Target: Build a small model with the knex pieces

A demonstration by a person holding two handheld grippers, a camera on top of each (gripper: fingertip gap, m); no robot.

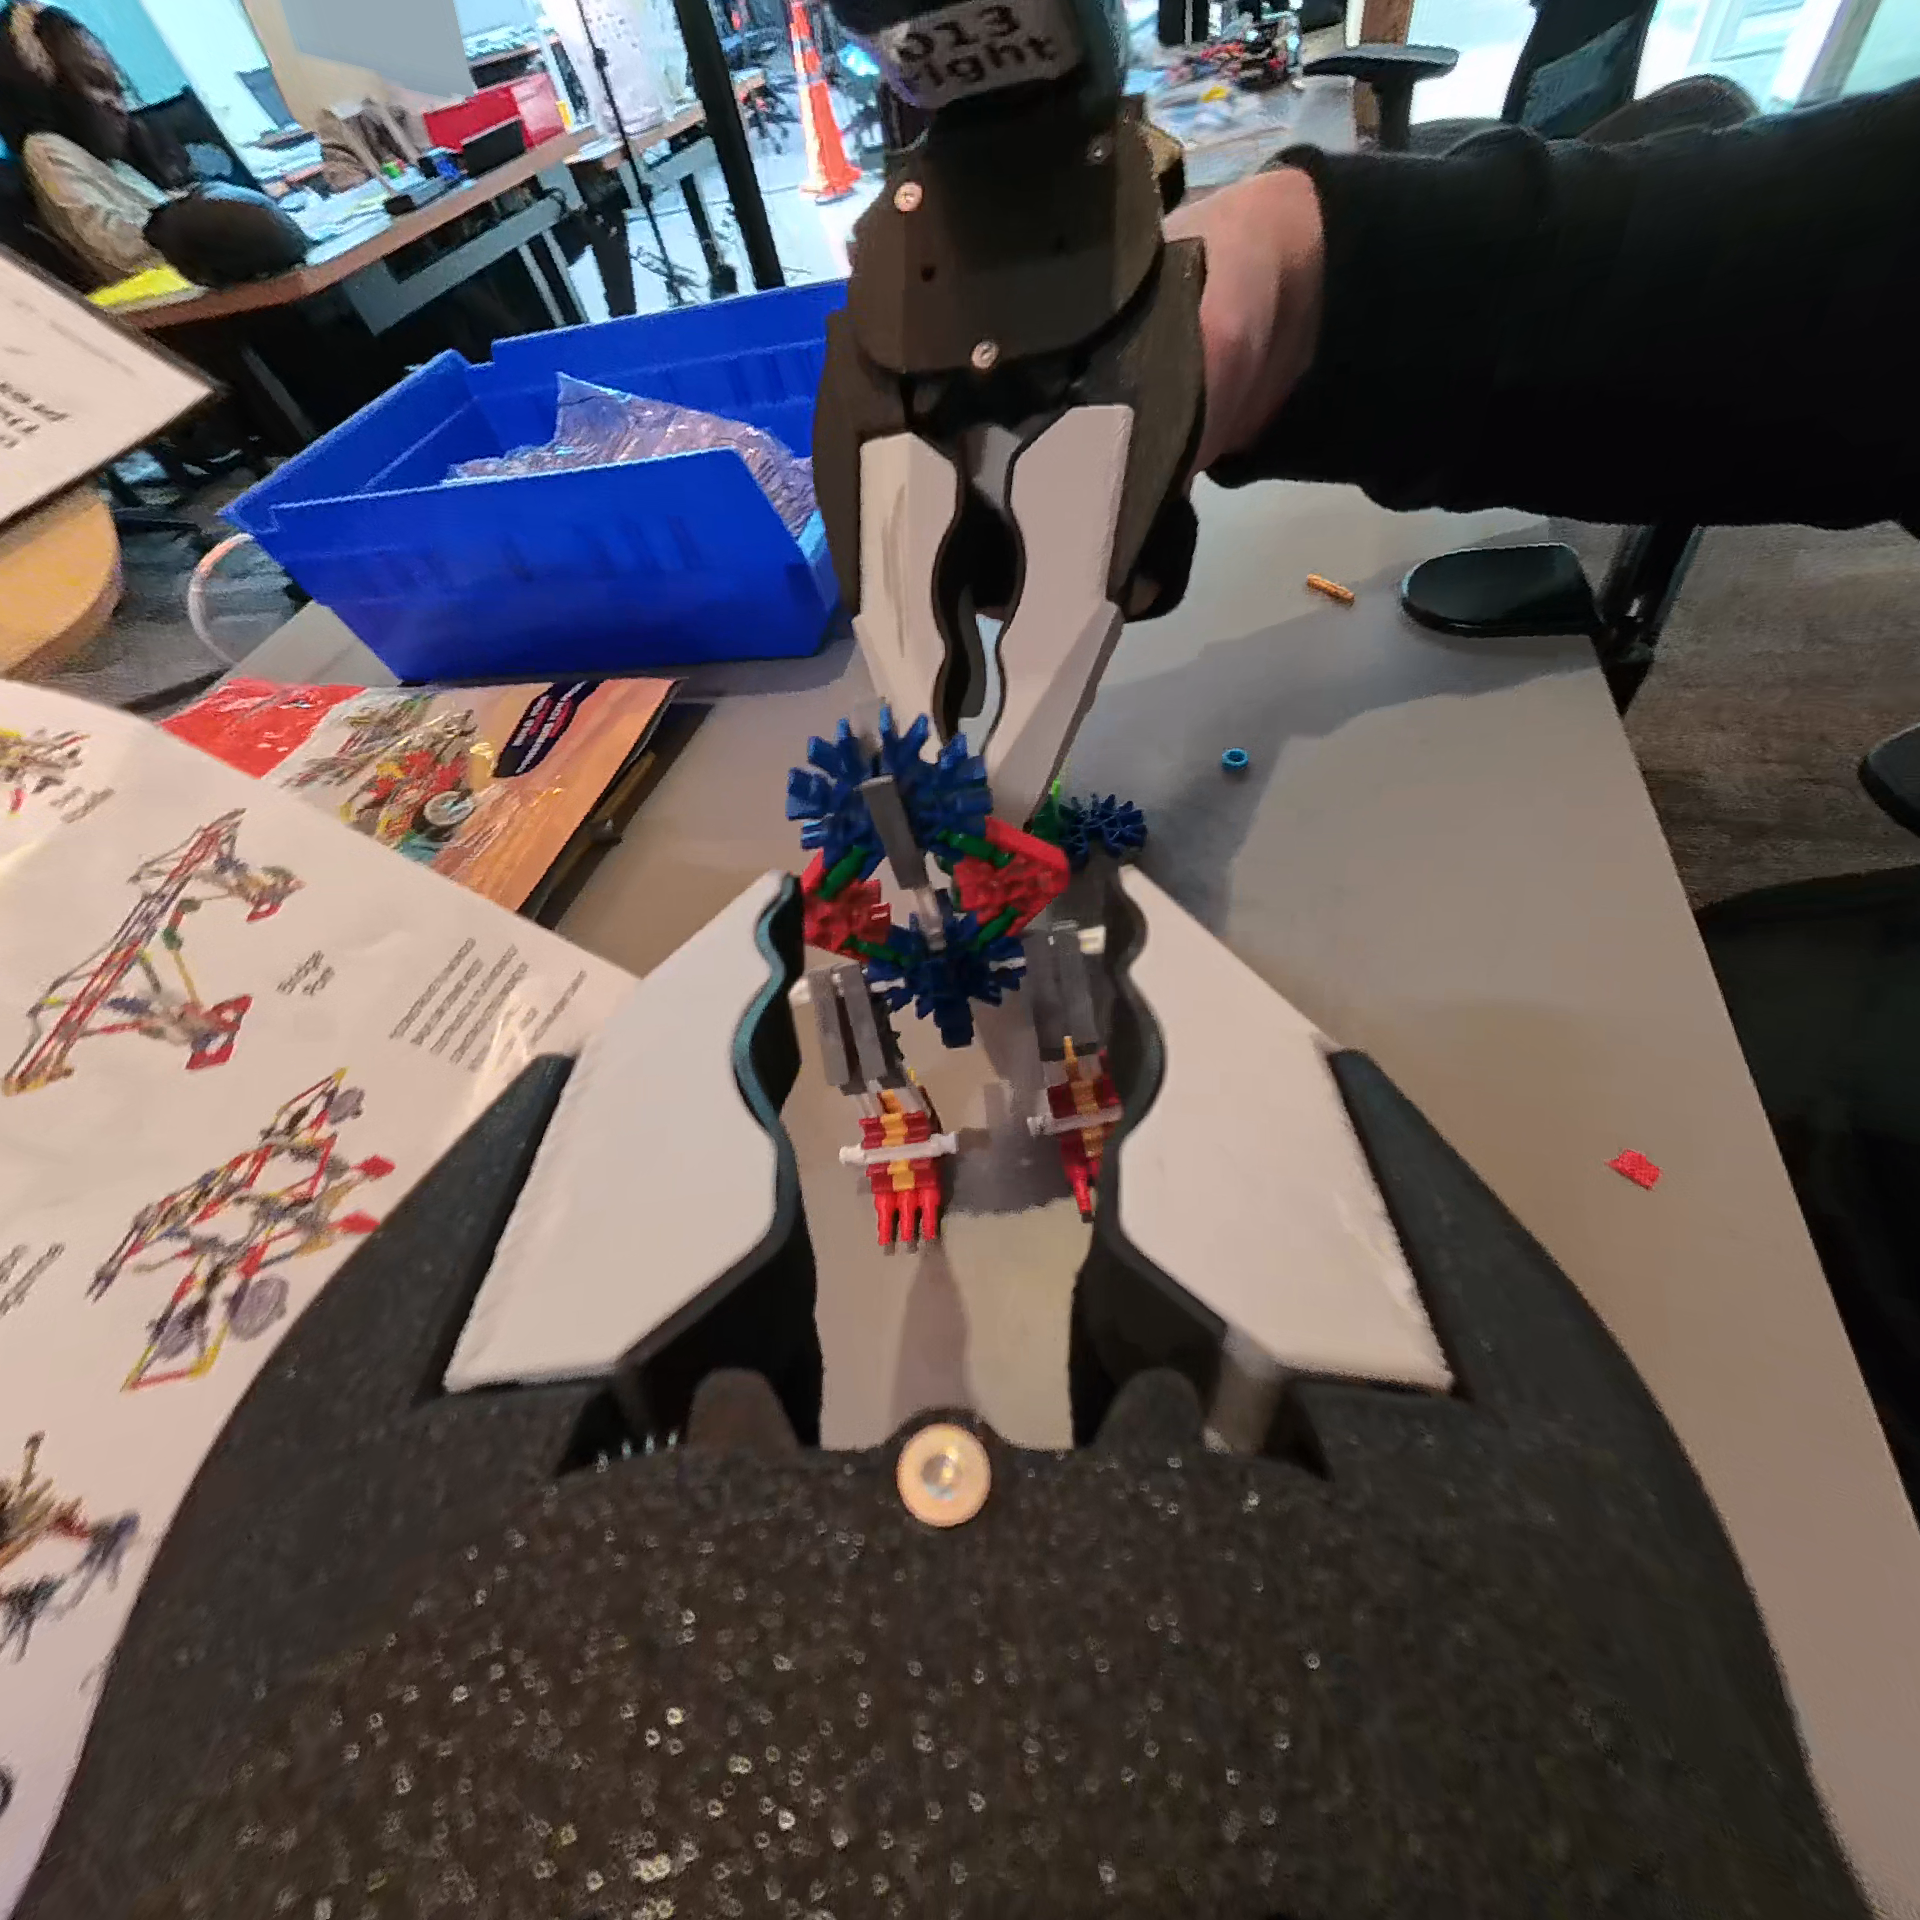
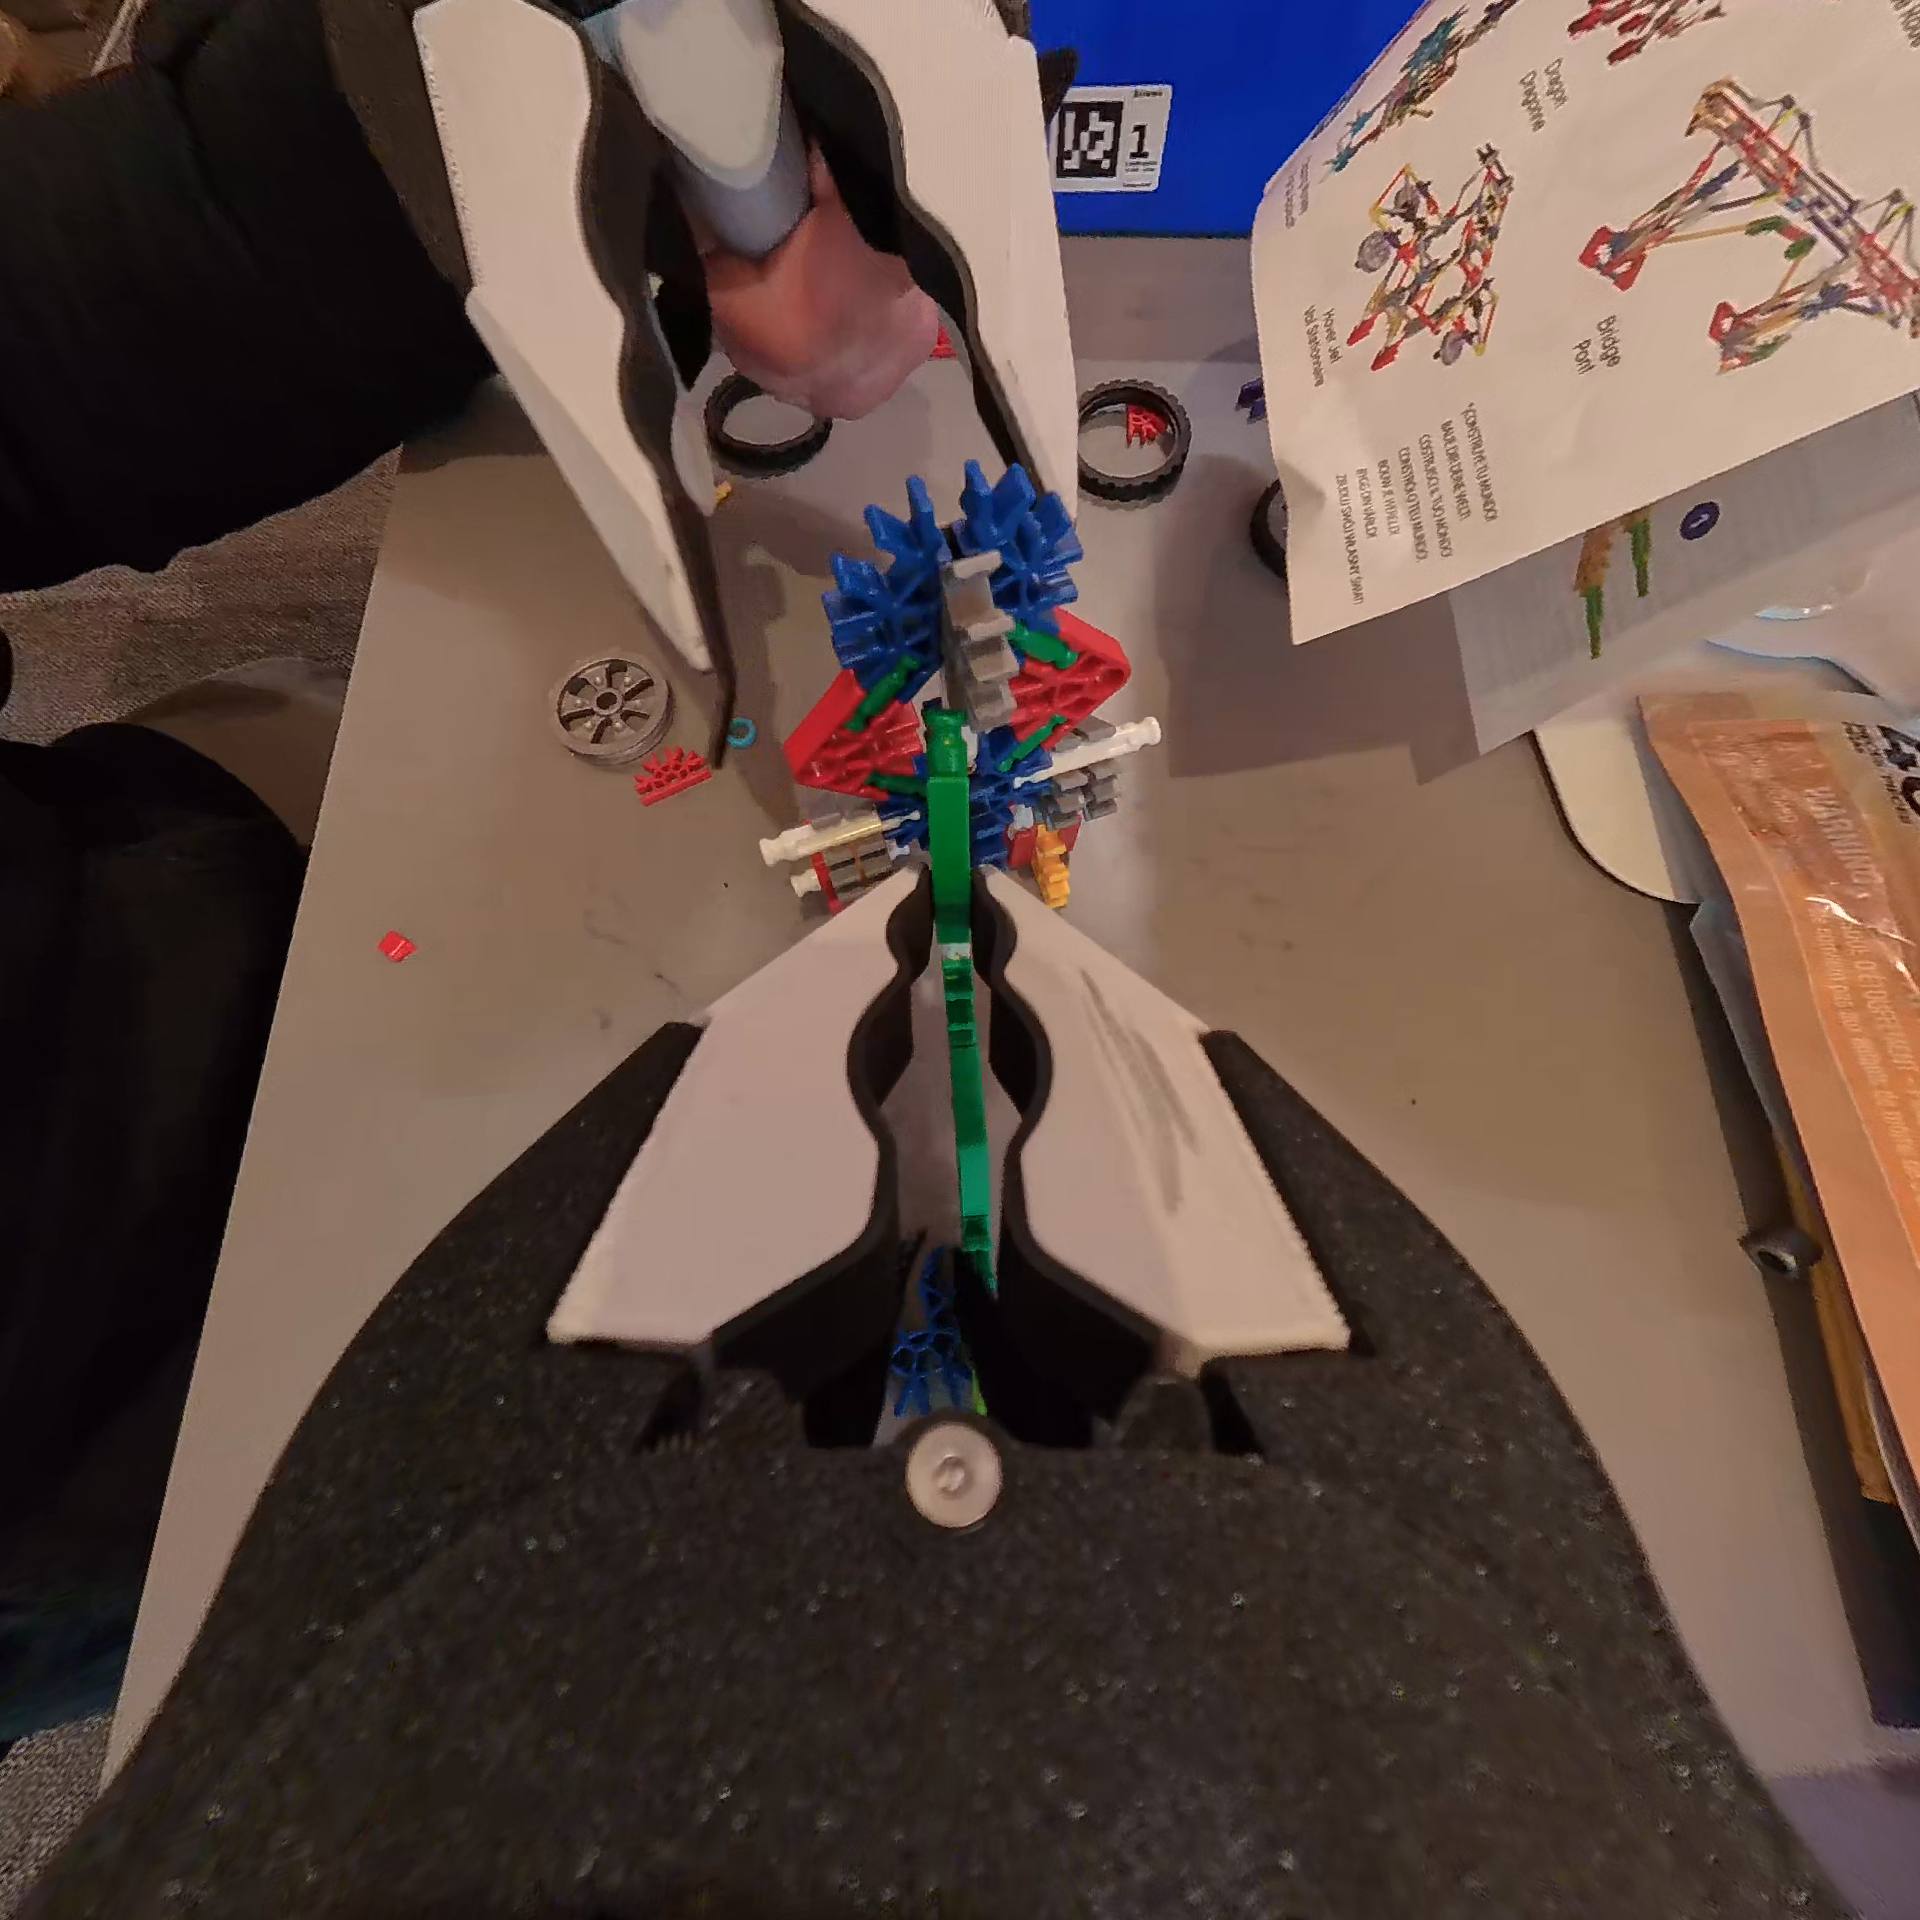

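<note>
A toy model of blue, red and grey snap-together pieces stands on the grey table. My left gripper is open, with one finger on each side of the model's lower part; I cannot tell if the pads touch it. My right gripper is shut on a long green rod, whose far end meets the model at its middle. A blue connector sits at the rod's near end, deep between the fingers. The right gripper also shows in the left wrist view, coming down from above, held by a hand.
A blue bin stands behind the model. An instruction sheet and a booklet lie to the left. Black tyres, a grey wheel hub and small loose pieces lie about. The table edge runs along the right. Left tips and right tips are each some 15 cm from the grey wheel hub.
</note>
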